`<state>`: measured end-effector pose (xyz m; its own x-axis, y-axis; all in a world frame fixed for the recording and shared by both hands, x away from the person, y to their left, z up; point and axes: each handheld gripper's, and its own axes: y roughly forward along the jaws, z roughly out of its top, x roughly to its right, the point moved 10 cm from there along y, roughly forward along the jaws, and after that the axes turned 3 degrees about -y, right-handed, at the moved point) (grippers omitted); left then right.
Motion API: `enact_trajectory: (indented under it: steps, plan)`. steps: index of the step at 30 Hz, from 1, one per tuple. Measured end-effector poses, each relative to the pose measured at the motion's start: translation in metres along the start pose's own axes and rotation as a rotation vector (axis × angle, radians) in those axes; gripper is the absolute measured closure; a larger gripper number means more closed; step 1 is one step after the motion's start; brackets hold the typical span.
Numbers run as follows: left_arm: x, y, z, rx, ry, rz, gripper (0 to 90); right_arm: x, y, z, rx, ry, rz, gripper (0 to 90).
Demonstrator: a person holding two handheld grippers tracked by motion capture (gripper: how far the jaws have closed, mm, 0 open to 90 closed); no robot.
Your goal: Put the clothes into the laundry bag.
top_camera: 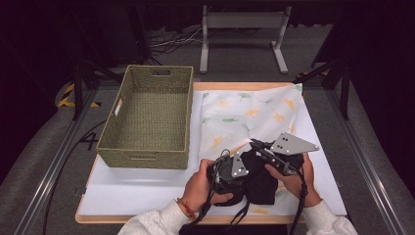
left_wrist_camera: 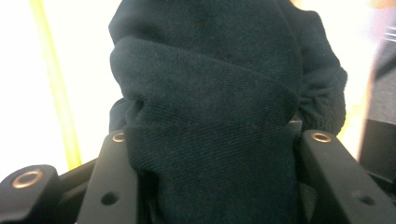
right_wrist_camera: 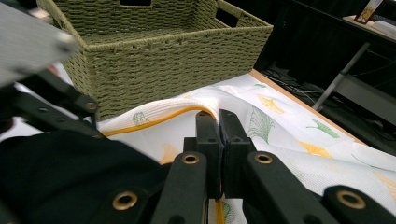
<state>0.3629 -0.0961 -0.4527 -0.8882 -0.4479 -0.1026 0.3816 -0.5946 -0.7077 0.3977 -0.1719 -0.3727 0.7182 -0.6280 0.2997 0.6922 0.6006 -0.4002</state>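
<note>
- I am working at the table (top_camera: 122,193), and the cloth (top_camera: 254,115), white with leaf prints, is lying spread over its right half, running away from both sets of fingers.
- The basket (top_camera: 147,117) is sitting empty ahead and to the left of my fingers, nearer the left gripper (top_camera: 230,171) than the right gripper (top_camera: 254,143); nothing is standing between it and the garment.
- I am holding the garment (left_wrist_camera: 205,107), a dark folded bundle, between the left jaws: they are standing about half open, pressing on its sides. Its long axis is running straight out from the fingers, and the bulk of it is lying beyond the tips, resting on the cloth near the table's front edge.
- The right jaws are closing tight on the yellow-trimmed edge of the cloth, just past the garment's far side, pinching a raised fold right at the tips.
- The move to the basket, I judge, turns on the left hand carrying the bundle leftward and forward; the basket's near wall is what I would have to clear.
</note>
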Motion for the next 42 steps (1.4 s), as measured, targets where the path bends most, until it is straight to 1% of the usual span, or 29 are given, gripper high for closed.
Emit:
enact_trajectory:
  steps: [1,2,3,4,6,10,12,15,18,19,20,21,22,23,24,26,28,31,33,34,35,36,38,39,40,41,42]
  plan:
    - [-0.004,0.002,0.000,0.006,-0.021,0.004,53.1,0.000,0.000,0.000,0.000,-0.001,0.001,89.0]
    - [-0.005,0.003,-0.001,0.011,-0.033,0.005,52.8,-0.001,-0.001,0.001,-0.001,-0.003,0.002,89.0]
    - [-0.009,0.006,-0.001,0.026,-0.048,0.014,52.6,-0.002,-0.001,0.001,-0.002,-0.004,0.003,89.0]
    - [-0.009,0.006,-0.001,0.026,-0.048,0.014,52.0,-0.002,-0.001,0.001,-0.002,-0.004,0.003,89.0]
    - [-0.012,0.012,-0.004,0.028,-0.064,0.024,51.8,-0.004,-0.002,0.001,-0.005,-0.013,0.008,88.9]
    - [-0.022,0.022,-0.008,0.030,-0.111,0.035,50.0,-0.007,-0.001,-0.001,-0.017,-0.026,0.016,89.0]
    - [-0.026,0.026,-0.009,0.046,-0.130,0.040,48.6,-0.008,0.000,-0.003,-0.027,-0.028,0.024,89.0]
    - [-0.028,0.029,-0.010,0.049,-0.143,0.043,45.3,-0.008,0.001,-0.007,-0.038,-0.025,0.027,89.0]
    - [-0.028,0.028,-0.010,0.051,-0.148,0.040,37.1,-0.008,0.002,-0.008,-0.043,-0.023,0.028,88.9]
    - [-0.029,0.025,-0.008,0.062,-0.144,0.040,34.2,-0.008,0.002,-0.009,-0.044,-0.022,0.029,88.9]
    - [-0.027,0.021,-0.007,0.068,-0.136,0.027,34.2,-0.008,0.002,-0.009,-0.044,-0.022,0.029,88.9]
    - [-0.026,0.010,-0.004,0.086,-0.112,0.019,30.4,-0.008,0.001,-0.009,-0.045,-0.019,0.029,88.9]
    - [-0.026,0.010,-0.004,0.086,-0.112,0.019,29.1,-0.008,0.001,-0.009,-0.045,-0.019,0.029,88.9]
    - [-0.024,0.004,-0.003,0.099,-0.103,0.001,29.1,-0.007,0.000,-0.009,-0.043,-0.015,0.031,89.0]
    - [-0.022,-0.001,-0.003,0.104,-0.095,-0.013,26.8,-0.007,0.000,-0.009,-0.041,-0.009,0.032,89.0]
    - [-0.021,-0.007,-0.003,0.113,-0.085,-0.022,25.4,-0.006,0.000,-0.010,-0.043,-0.009,0.031,89.0]
    - [-0.017,-0.014,-0.005,0.115,-0.077,-0.050,20.6,-0.007,0.000,-0.011,-0.046,-0.008,0.033,89.0]
    - [-0.014,-0.024,-0.011,0.118,-0.042,-0.064,18.5,-0.008,0.000,-0.011,-0.051,-0.008,0.032,88.9]
    - [-0.012,-0.035,-0.020,0.114,-0.005,-0.069,18.4,-0.008,0.000,-0.012,-0.051,-0.006,0.034,88.9]
    - [-0.011,-0.039,-0.025,0.118,0.002,-0.068,19.7,-0.008,0.000,-0.013,-0.052,-0.006,0.033,89.0]
    - [-0.010,-0.043,-0.028,0.127,-0.002,-0.071,21.8,-0.008,-0.001,-0.014,-0.054,-0.004,0.032,88.9]
    - [-0.009,-0.047,-0.034,0.127,-0.003,-0.084,23.2,-0.009,-0.001,-0.014,-0.056,-0.002,0.035,88.9]
    - [-0.006,-0.051,-0.041,0.129,0.003,-0.082,26.7,-0.010,0.000,-0.016,-0.063,-0.004,0.035,88.9]
    - [-0.006,-0.051,-0.041,0.129,0.003,-0.082,29.8,-0.010,0.000,-0.016,-0.063,-0.004,0.035,88.9]
    - [-0.004,-0.052,-0.047,0.119,0.019,-0.090,29.8,-0.011,0.000,-0.016,-0.067,-0.006,0.036,88.9]
    - [-0.002,-0.051,-0.050,0.110,0.032,-0.091,34.4,-0.011,0.000,-0.017,-0.066,-0.006,0.035,89.0]
    - [0.000,-0.050,-0.054,0.104,0.045,-0.093,36.9,-0.012,0.000,-0.017,-0.066,-0.007,0.036,88.9]
